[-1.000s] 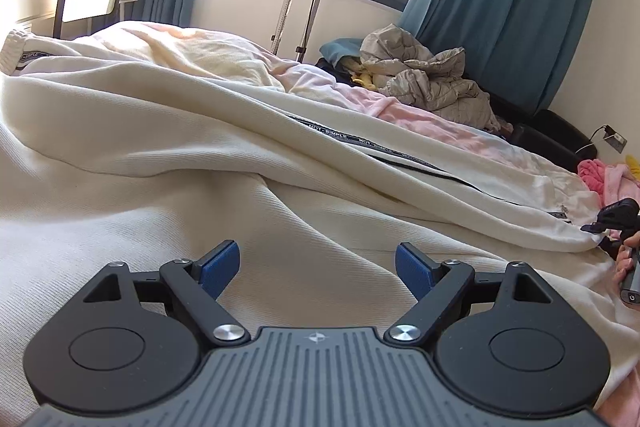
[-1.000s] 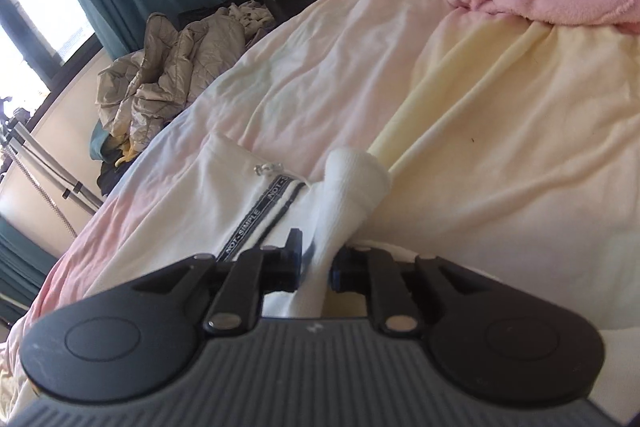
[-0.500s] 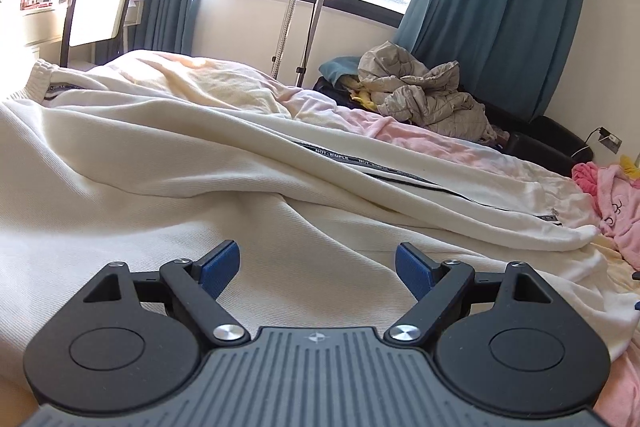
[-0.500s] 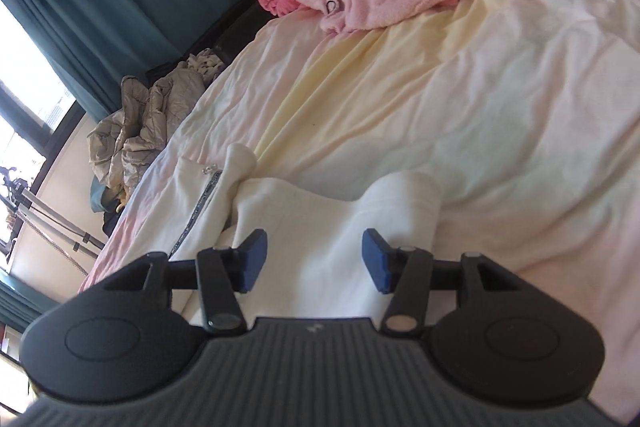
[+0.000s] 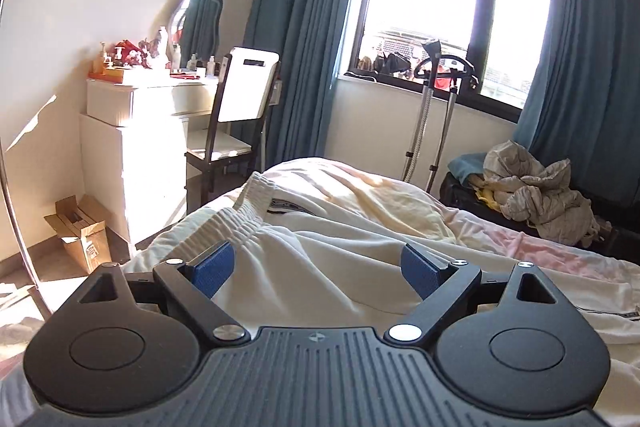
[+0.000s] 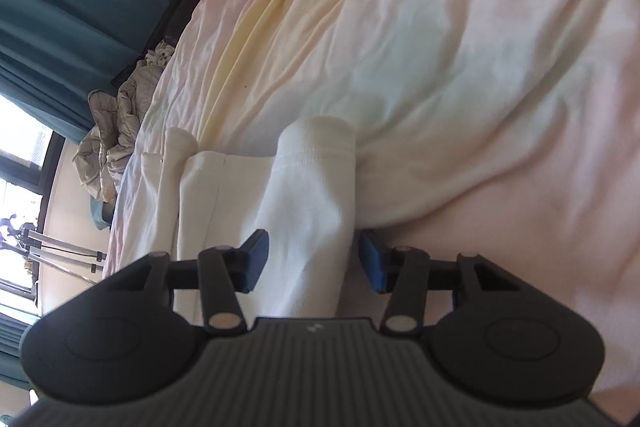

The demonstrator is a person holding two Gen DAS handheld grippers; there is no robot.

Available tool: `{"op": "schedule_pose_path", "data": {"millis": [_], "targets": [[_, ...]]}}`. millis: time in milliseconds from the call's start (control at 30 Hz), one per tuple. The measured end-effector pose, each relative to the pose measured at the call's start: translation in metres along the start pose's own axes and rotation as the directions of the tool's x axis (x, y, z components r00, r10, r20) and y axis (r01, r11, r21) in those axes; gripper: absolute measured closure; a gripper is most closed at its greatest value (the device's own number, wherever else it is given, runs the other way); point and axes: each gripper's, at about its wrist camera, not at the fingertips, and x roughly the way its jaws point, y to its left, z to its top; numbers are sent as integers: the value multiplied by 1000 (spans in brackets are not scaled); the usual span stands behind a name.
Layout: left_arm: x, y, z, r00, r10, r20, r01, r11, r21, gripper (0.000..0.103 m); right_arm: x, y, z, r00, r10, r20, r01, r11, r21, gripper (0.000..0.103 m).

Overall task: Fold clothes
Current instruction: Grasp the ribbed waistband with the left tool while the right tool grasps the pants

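Blue-padded fingers of the left gripper (image 5: 316,269) stand spread wide and are opening, over the white trousers (image 5: 320,247) on the bed (image 5: 540,247), pinching nothing. The right gripper (image 6: 312,259) is closing, its fingers straddling a trouser leg (image 6: 316,187), pads apparently not pressing.

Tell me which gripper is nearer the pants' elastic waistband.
Left. The left gripper is opening just short of the waistband; the right gripper is closing around the cuff, no waistband in view.
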Motion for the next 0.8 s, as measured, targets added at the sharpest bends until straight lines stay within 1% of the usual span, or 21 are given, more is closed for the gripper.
{"op": "schedule_pose_path", "data": {"millis": [67, 100, 167, 267, 300, 333, 367, 400, 500, 567, 600, 633, 667, 700, 733, 767, 800], "targets": [[1, 23, 0, 999, 44, -9, -45, 993, -106, 11, 4, -1, 2, 1000, 8, 4, -8, 1000, 1, 62], [3, 31, -1, 998, 49, -28, -53, 986, -156, 11, 9, -1, 2, 1000, 18, -23, -18, 1000, 1, 62], [9, 47, -4, 996, 49, -71, -65, 965, -254, 11, 18, -1, 1, 996, 41, -76, -41, 999, 0, 61], [17, 68, -8, 991, 37, -127, -80, 931, -355, 11, 22, 4, 0, 991, 77, -106, -80, 997, -17, 61], [20, 73, -10, 989, 29, -146, -83, 922, -379, 11, 23, 6, 0, 989, 90, -114, -93, 995, -24, 64], [23, 77, -11, 986, 21, -166, -86, 912, -400, 11, 22, 8, -1, 989, 93, -113, -97, 995, -32, 78], [24, 81, -13, 983, 15, -182, -91, 904, -418, 11, 20, 11, -1, 992, 81, -99, -86, 995, -49, 95], [25, 85, -15, 980, 9, -196, -95, 895, -435, 11, 18, 14, 0, 993, 80, -86, -85, 994, -63, 96], [28, 95, -18, 976, -14, -217, -97, 867, -490, 11, -2, 26, 4, 988, 155, -10, -156, 986, -51, 98], [30, 101, -19, 973, -31, -228, -96, 846, -525, 11, -24, 35, 10, 972, 223, 69, -220, 974, -44, 99], [30, 102, -20, 972, -37, -234, -97, 840, -534, 11, -34, 39, 12, 963, 244, 114, -240, 970, -48, 101], [31, 104, -21, 970, -42, -239, -97, 835, -542, 11, -43, 40, 14, 955, 246, 167, -241, 969, -50, 100], [33, 105, -22, 967, -50, -249, -99, 831, -548, 11, -52, 40, 17, 944, 242, 225, -237, 970, -51, 100], [35, 106, -24, 963, -58, -262, -101, 826, -555, 11, -55, 38, 19, 941, 222, 255, -219, 975, -39, 100], [37, 107, -25, 959, -72, -273, -100, 819, -565, 11, -52, 31, 21, 949, 179, 258, -183, 983, -9, 100], [40, 108, -27, 955, -86, -284, -98, 811, -577, 11, -45, 21, 24, 964, 126, 235, -137, 990, 31, 100], [46, 110, -30, 947, -110, -303, -98, 797, -596, 11, -36, 10, 25, 977, 83, 198, -99, 992, 74, 100]]}}
